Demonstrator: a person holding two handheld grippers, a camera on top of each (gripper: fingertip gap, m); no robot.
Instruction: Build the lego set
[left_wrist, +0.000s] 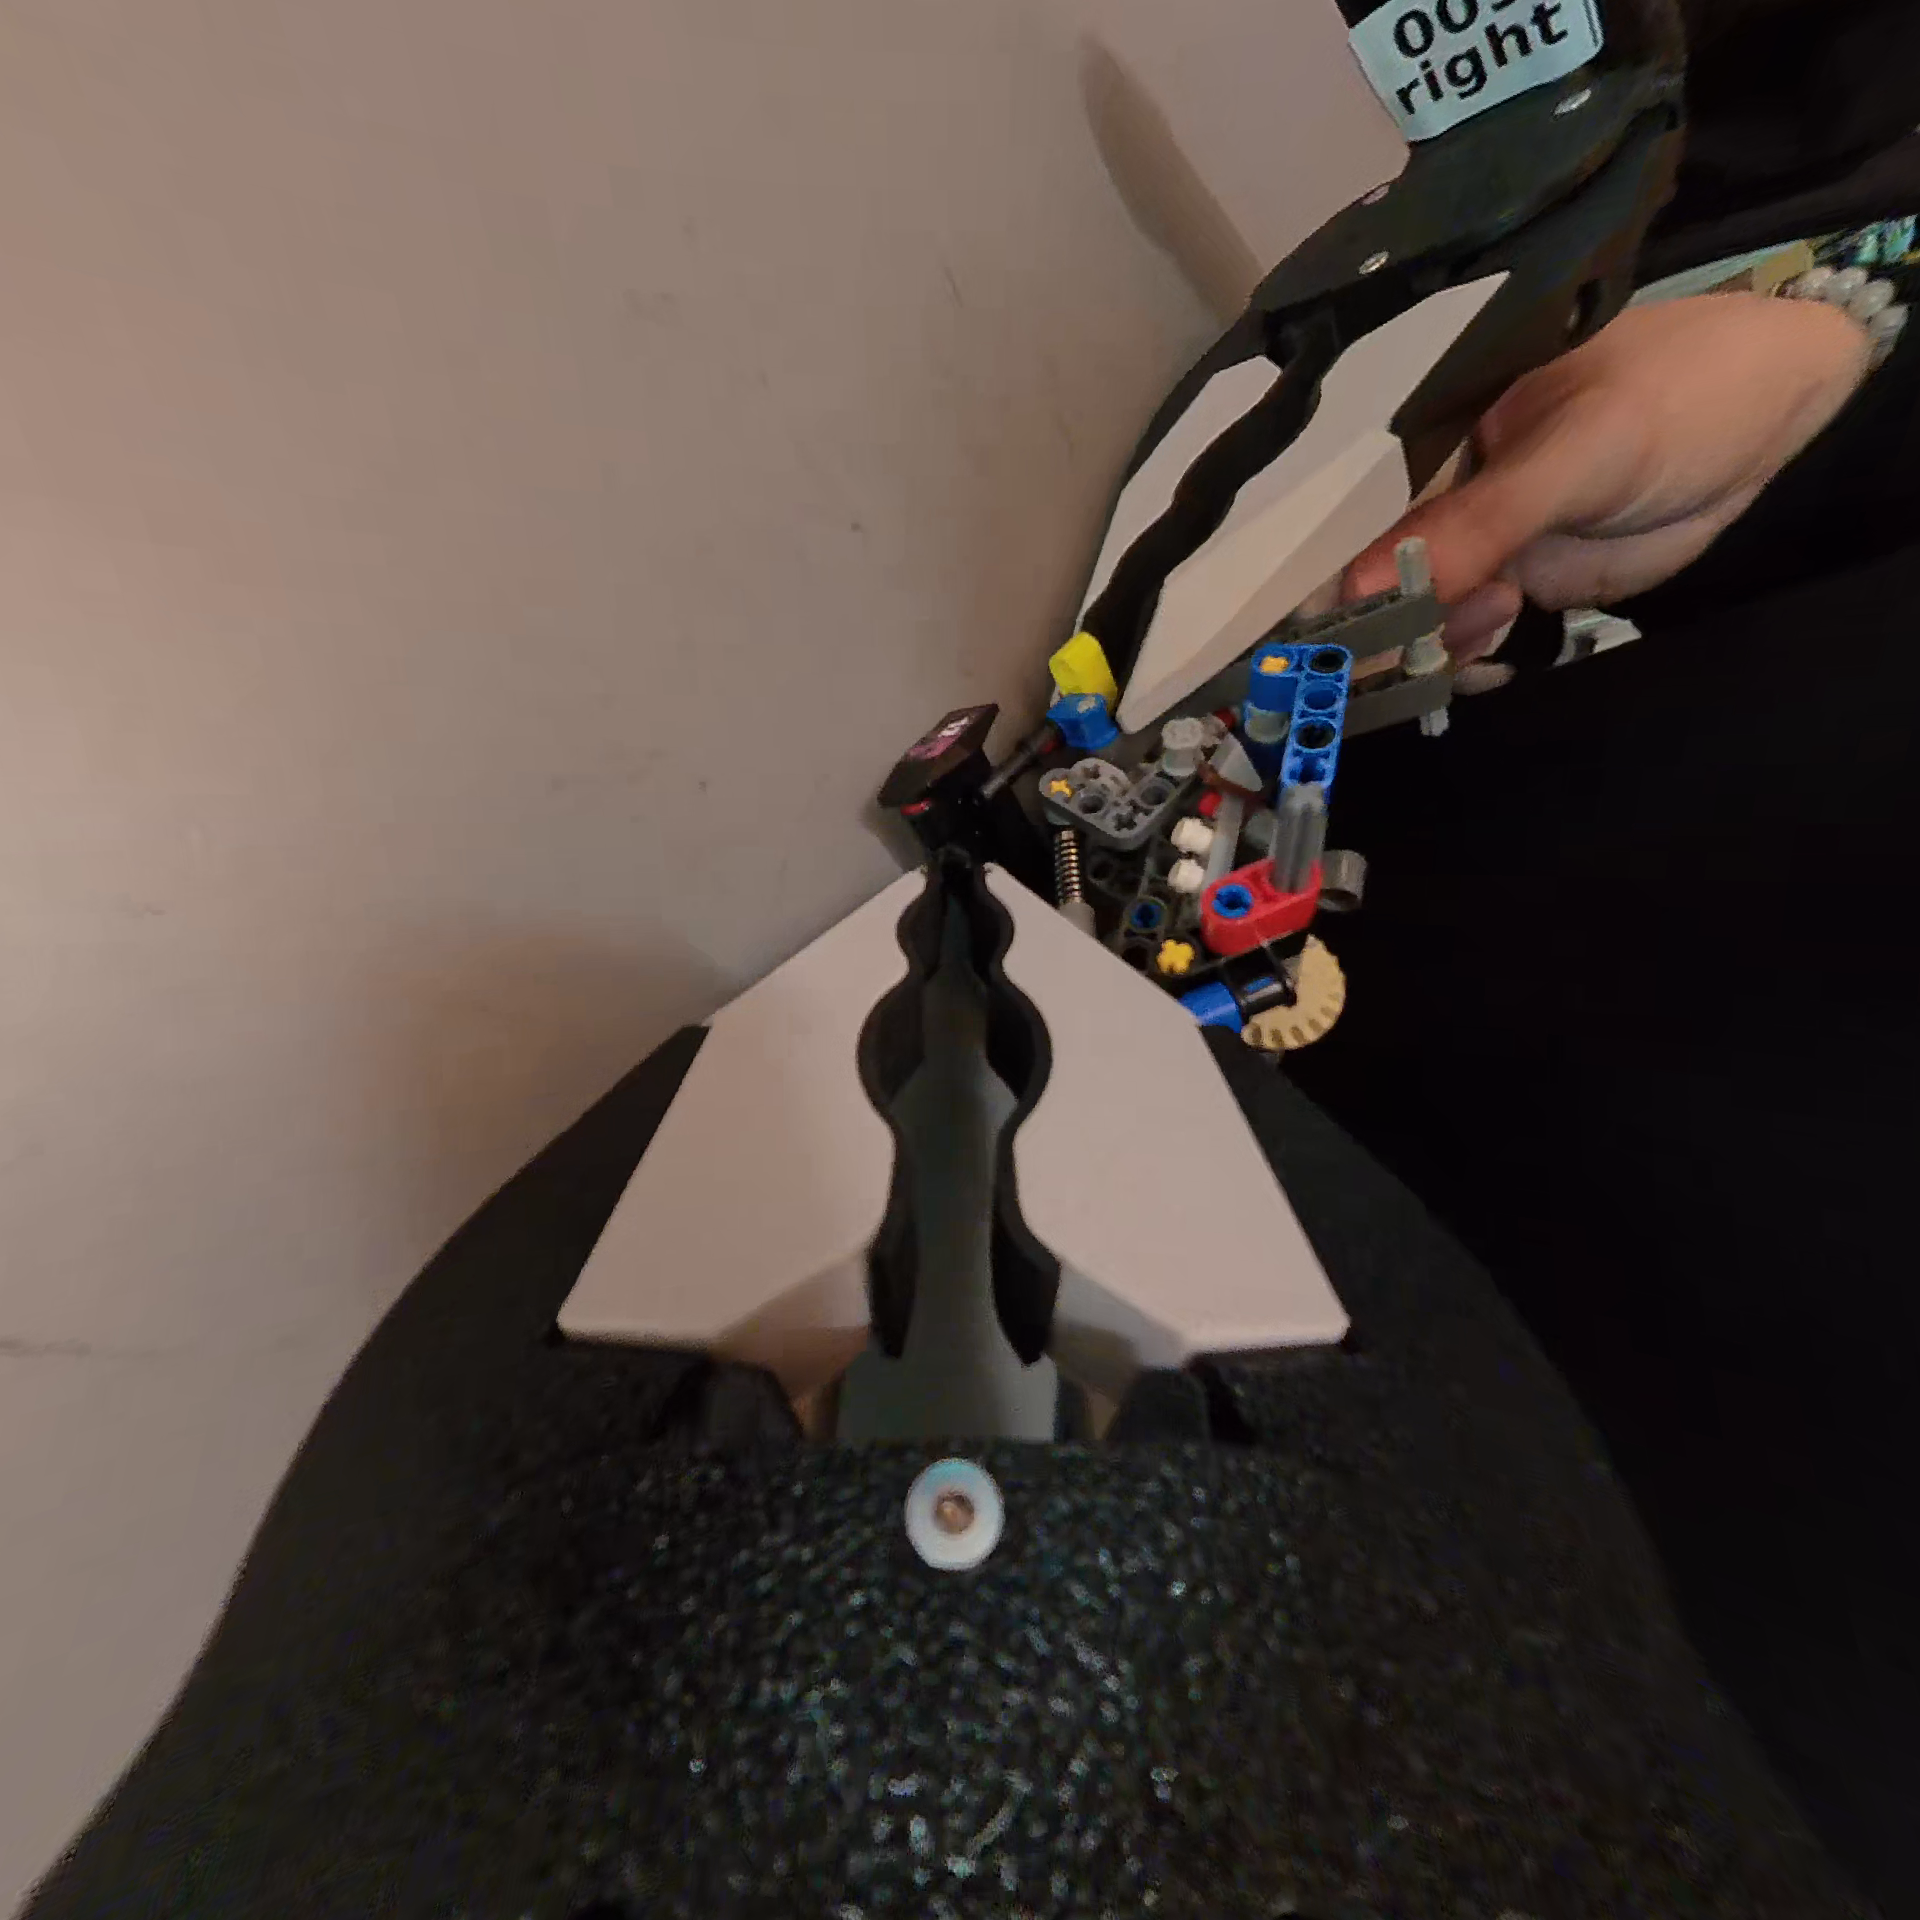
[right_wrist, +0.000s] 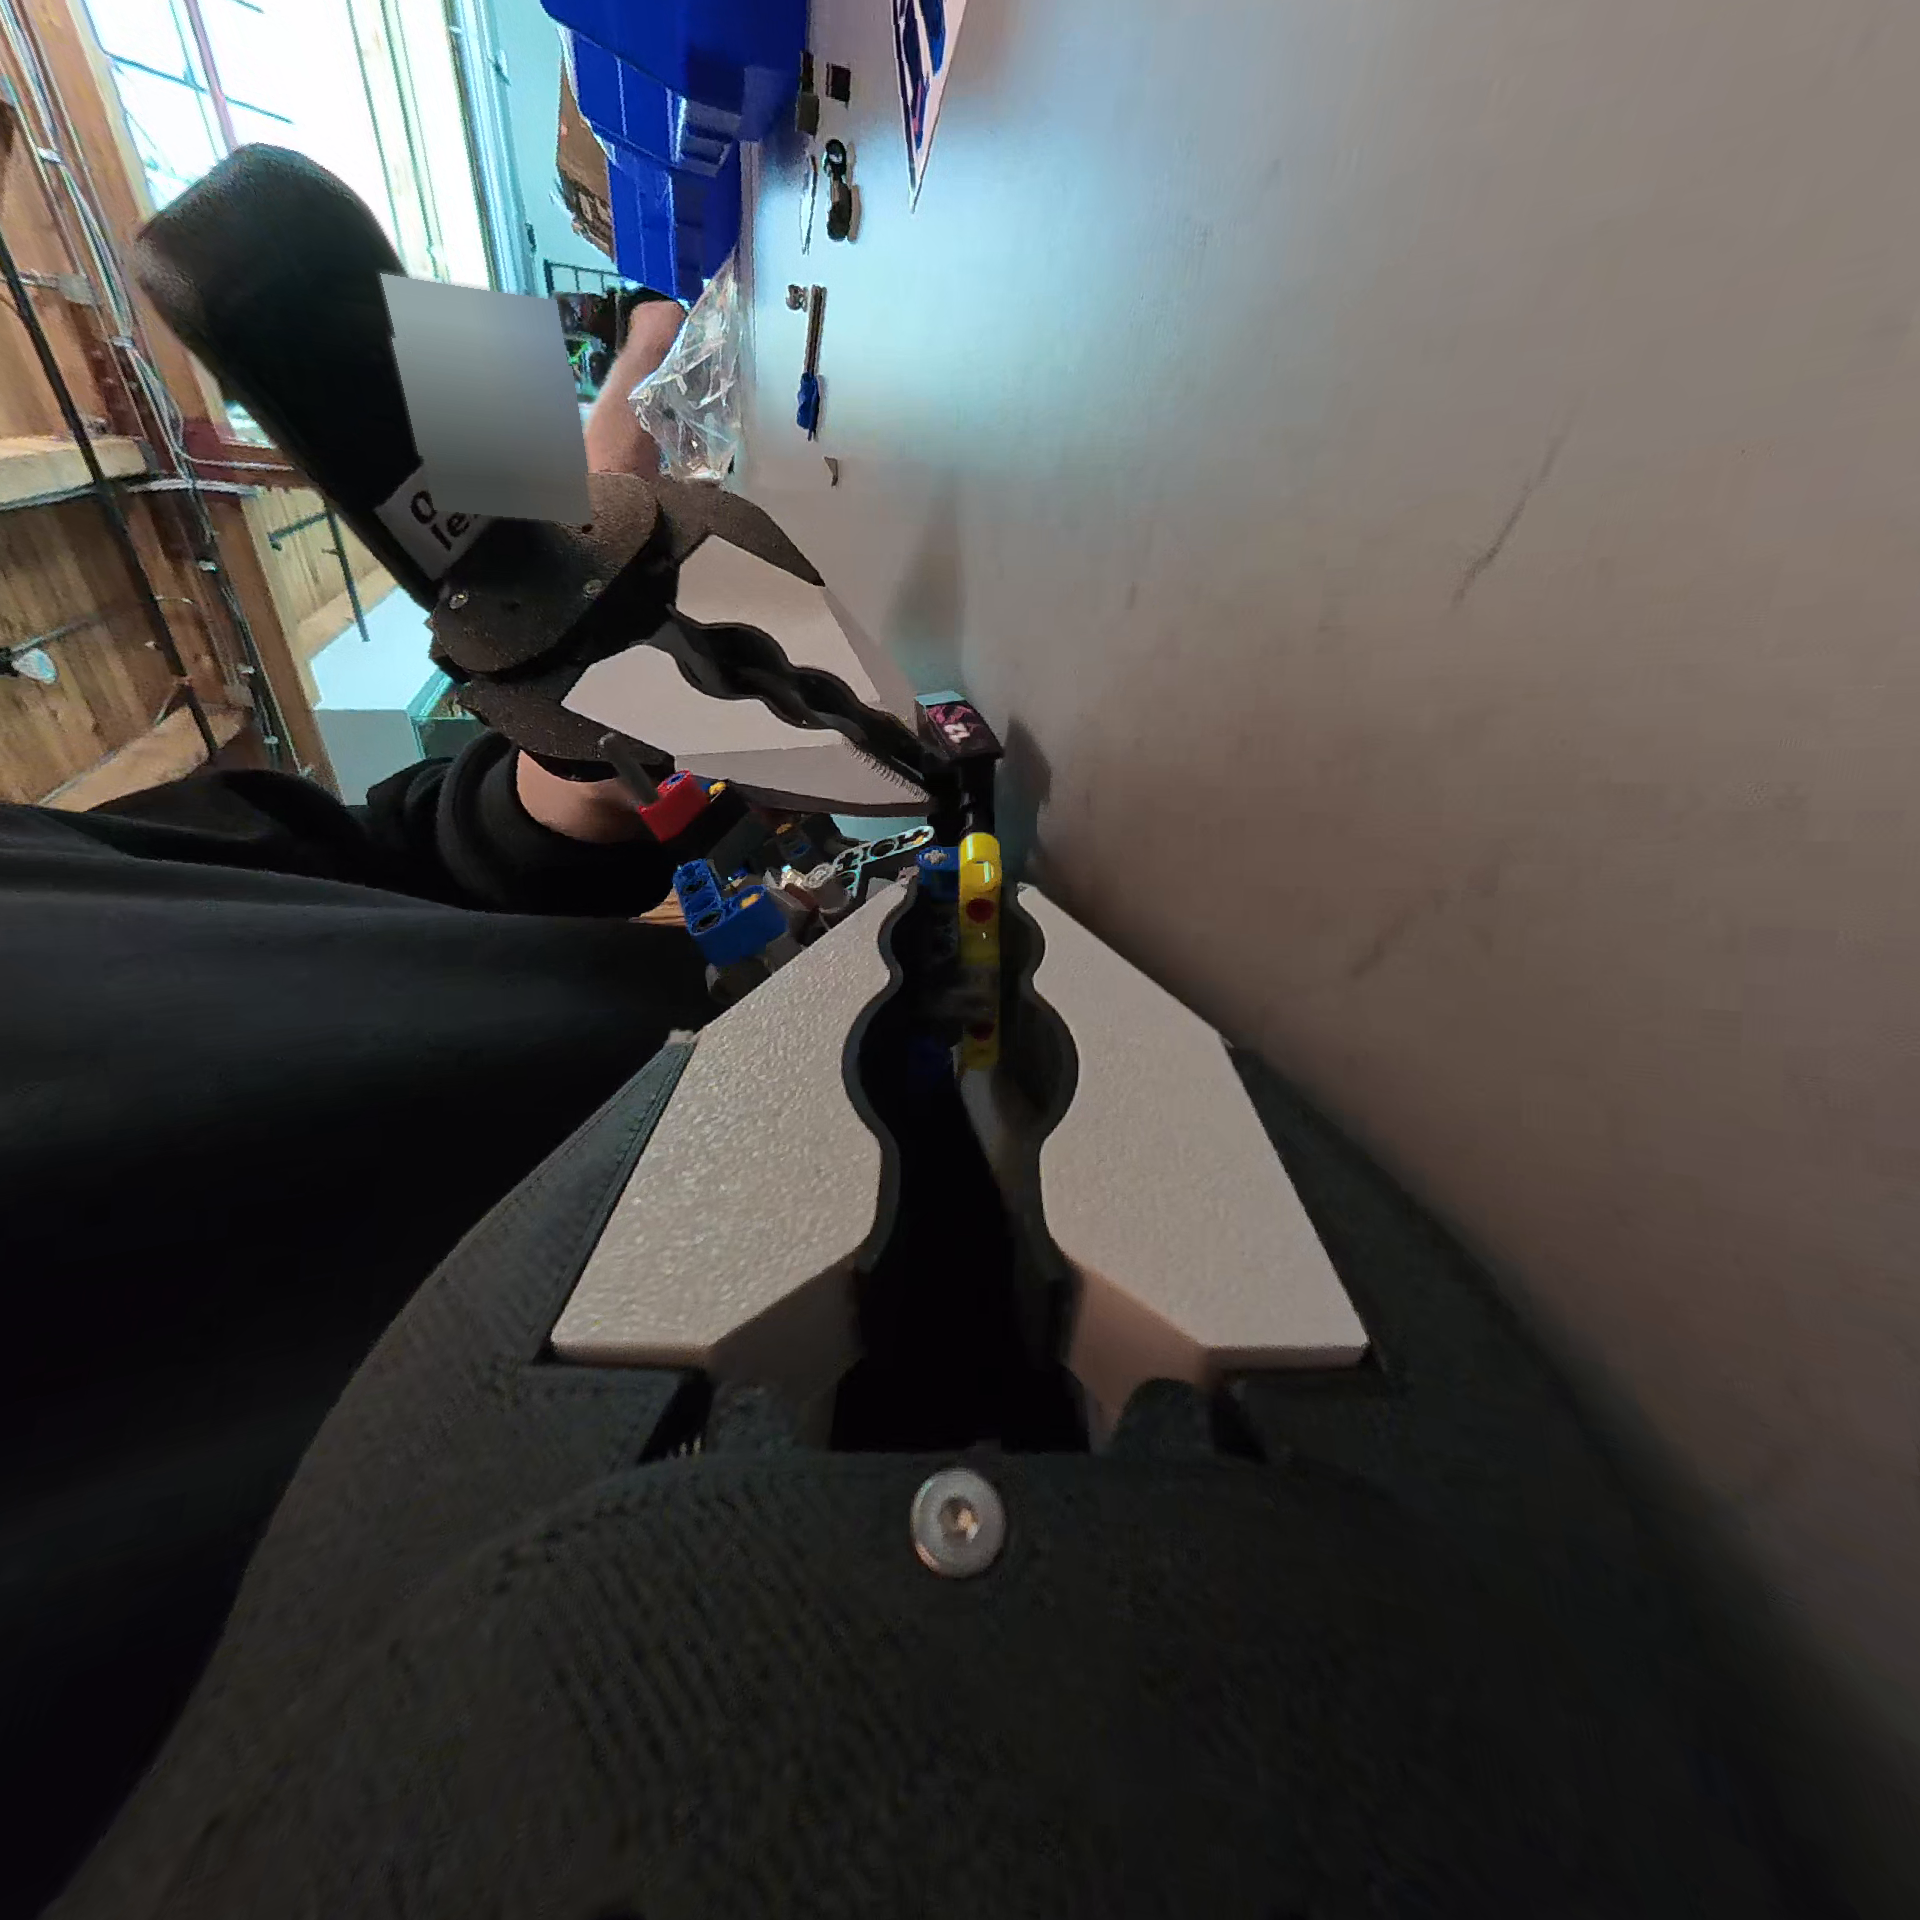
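Note:
A toy-brick assembly (left_wrist: 1127, 795) of grey, blue, red and yellow beams with a tan gear (left_wrist: 1299, 1003) hangs at the edge of the grey table (left_wrist: 416, 520). My left gripper (left_wrist: 951, 868) is shut on a black part of it, just under a black tile with a pink print (left_wrist: 940, 753). The right wrist view shows the same pinch (right_wrist: 925, 774). My right gripper (right_wrist: 961, 909) is shut on the assembly's yellow beam (right_wrist: 977, 935), with a blue pin (right_wrist: 935, 862) beside it. It also shows in the left wrist view (left_wrist: 1107, 696), at the yellow piece (left_wrist: 1081, 660).
A hand (left_wrist: 1662, 468) holds the right gripper, and black clothing fills the side. Far along the table (right_wrist: 1455, 520) are blue bins (right_wrist: 675, 104), a clear plastic bag (right_wrist: 696, 384) and a few loose parts (right_wrist: 810, 343). Spacing between my two grippers at the tips: around 4 centimeters.

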